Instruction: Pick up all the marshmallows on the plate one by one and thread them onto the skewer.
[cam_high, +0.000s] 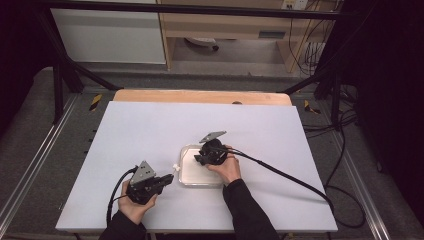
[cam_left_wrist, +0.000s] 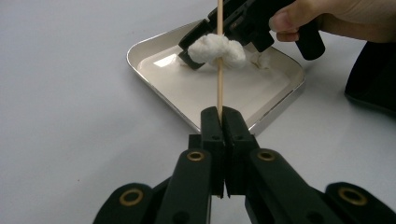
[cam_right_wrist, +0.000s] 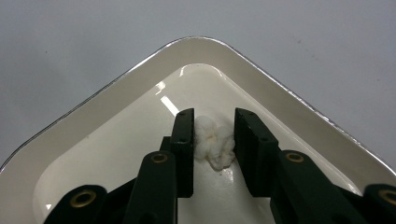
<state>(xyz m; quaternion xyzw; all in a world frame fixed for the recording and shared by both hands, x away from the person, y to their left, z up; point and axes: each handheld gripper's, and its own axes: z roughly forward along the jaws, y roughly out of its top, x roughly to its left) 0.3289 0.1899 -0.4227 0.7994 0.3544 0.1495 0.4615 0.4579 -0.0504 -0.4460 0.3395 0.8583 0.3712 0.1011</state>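
My left gripper (cam_high: 170, 178) (cam_left_wrist: 220, 112) is shut on a thin wooden skewer (cam_left_wrist: 219, 84) that stands up from its tips. A fluffy white lump (cam_left_wrist: 218, 50) (cam_high: 176, 167) is threaded on the skewer, just left of the tray. My right gripper (cam_high: 200, 159) (cam_right_wrist: 214, 116) points down into a shallow cream tray (cam_high: 187, 177) (cam_right_wrist: 116, 84) with a metal rim. Another white lump (cam_right_wrist: 214, 142) lies on the tray floor between its jaws. The pads stand close against both sides of that lump, and it does not look squeezed.
The tray sits on a pale table top (cam_high: 150, 130), right of centre near the front edge. A black cable (cam_high: 285, 175) trails from the right gripper to the right. A small white scrap (cam_left_wrist: 260, 59) lies farther back in the tray.
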